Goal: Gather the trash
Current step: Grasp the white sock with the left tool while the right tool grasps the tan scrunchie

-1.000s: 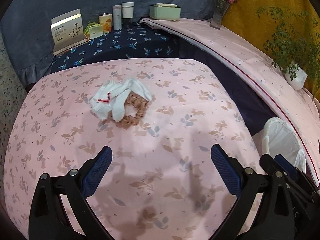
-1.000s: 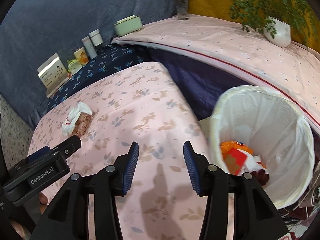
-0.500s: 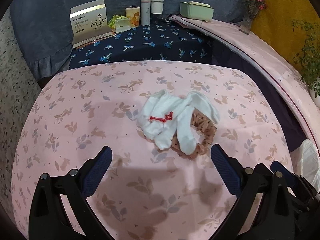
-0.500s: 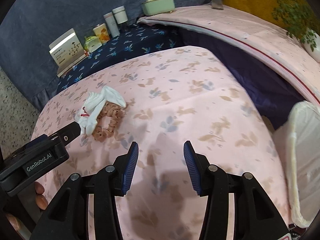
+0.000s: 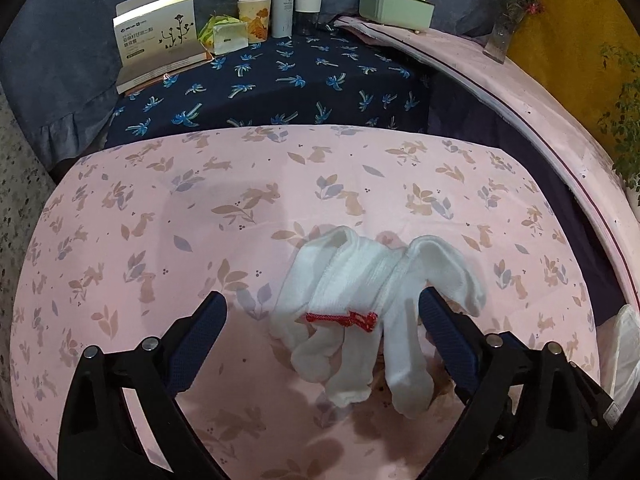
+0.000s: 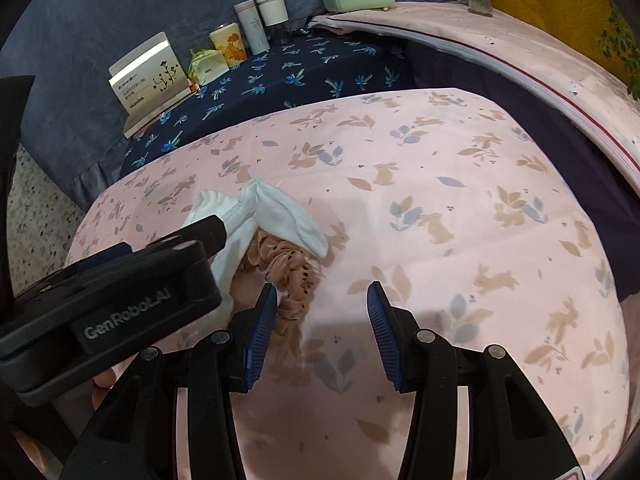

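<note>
A bundle of white socks (image 5: pixel 360 280) tied with red thread lies on the pink rabbit-print cloth (image 5: pixel 160 220). My left gripper (image 5: pixel 322 320) hangs over it pointing steeply down. Its jaws are closing, with the socks between the blue pads and the left pad still apart from them. A peach dotted scrunchie (image 6: pixel 286 268) lies partly under the socks (image 6: pixel 280 212). My right gripper (image 6: pixel 322 300) stands half open over bare cloth, just right of the scrunchie, with nothing between its fingers. The left gripper's black body (image 6: pixel 120 300) covers the socks' left part in the right wrist view.
On the dark blue leaf-print cloth (image 5: pixel 280 80) at the back stand a white card box (image 5: pixel 156 28), a tissue pack (image 5: pixel 226 36), a printed can (image 5: pixel 254 14), two bottles (image 5: pixel 296 4) and a pale green box (image 5: pixel 394 6). A white bin bag (image 5: pixel 620 344) shows at the right edge.
Both grippers have moved left across the pink cloth and lower, towards the socks. The socks now lie between the left jaws, and the bin has left the right wrist view.
</note>
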The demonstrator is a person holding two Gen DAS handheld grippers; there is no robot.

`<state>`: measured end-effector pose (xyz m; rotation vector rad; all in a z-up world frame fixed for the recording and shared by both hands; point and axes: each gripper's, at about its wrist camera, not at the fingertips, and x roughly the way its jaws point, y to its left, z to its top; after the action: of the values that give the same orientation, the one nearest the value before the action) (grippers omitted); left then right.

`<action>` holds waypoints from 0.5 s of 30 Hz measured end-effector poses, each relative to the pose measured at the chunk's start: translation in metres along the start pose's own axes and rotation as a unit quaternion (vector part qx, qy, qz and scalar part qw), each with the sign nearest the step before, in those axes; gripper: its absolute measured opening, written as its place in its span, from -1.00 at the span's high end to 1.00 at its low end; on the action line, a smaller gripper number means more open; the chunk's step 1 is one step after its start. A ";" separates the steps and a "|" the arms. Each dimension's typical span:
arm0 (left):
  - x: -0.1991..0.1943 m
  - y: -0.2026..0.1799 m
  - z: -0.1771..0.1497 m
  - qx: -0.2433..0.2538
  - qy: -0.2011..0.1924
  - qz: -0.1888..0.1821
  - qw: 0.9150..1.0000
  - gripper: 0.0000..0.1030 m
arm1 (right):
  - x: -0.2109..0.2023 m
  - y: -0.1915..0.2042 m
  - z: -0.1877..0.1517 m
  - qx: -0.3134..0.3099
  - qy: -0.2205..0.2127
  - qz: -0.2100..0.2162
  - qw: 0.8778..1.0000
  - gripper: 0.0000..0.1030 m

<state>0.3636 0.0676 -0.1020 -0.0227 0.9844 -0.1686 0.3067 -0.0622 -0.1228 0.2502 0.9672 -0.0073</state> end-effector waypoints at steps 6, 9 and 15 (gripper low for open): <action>0.014 0.001 -0.004 -0.004 0.013 -0.015 1.000 -0.33 | 0.008 0.007 0.000 -0.020 -0.011 -0.019 1.000 0.42; 0.012 -0.002 -0.007 0.003 0.012 -0.027 1.000 -0.06 | 0.008 0.005 -0.002 -0.023 -0.014 -0.022 0.999 0.71; 0.002 -0.013 -0.020 0.016 0.012 -0.030 0.999 0.32 | -0.002 -0.012 -0.012 -0.006 -0.012 -0.014 1.000 0.85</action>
<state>0.3465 0.0553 -0.1134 -0.0212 1.0046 -0.2406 0.2946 -0.0716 -0.1303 0.2250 0.9467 -0.0296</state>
